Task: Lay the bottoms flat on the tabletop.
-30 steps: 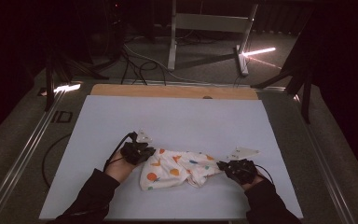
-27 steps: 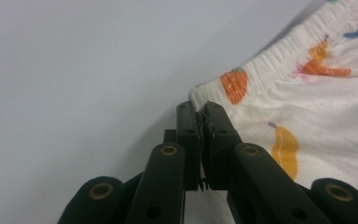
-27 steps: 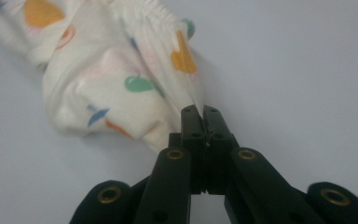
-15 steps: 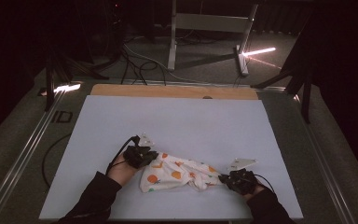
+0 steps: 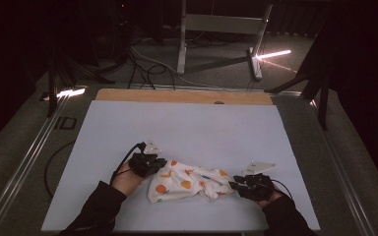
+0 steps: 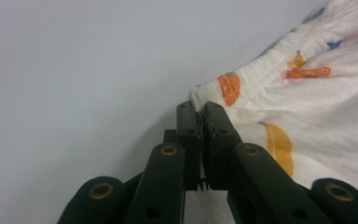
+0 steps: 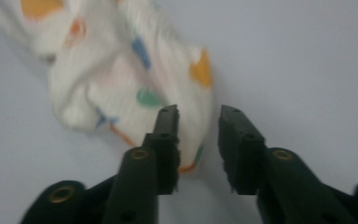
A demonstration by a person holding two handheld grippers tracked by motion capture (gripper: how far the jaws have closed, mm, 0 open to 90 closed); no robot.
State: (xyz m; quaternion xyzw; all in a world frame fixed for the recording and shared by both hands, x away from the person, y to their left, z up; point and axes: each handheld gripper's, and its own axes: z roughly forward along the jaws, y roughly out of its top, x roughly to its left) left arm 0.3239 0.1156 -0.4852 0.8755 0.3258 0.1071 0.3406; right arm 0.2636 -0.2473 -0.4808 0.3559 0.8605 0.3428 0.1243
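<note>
Lying crumpled across the table's (image 5: 187, 123) near edge, the patterned garment (image 5: 187, 182) runs nine-to-three; left gripper (image 6: 200, 112) clenches its waistband corner, while right gripper (image 7: 196, 126), jaws released, faces cloth at eleven o'clock.

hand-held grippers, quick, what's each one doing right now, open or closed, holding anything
Left hand-held gripper: closed, pinching the edge of the printed cloth.
Right hand-held gripper: open, holding nothing, at the cloth's end.
</note>
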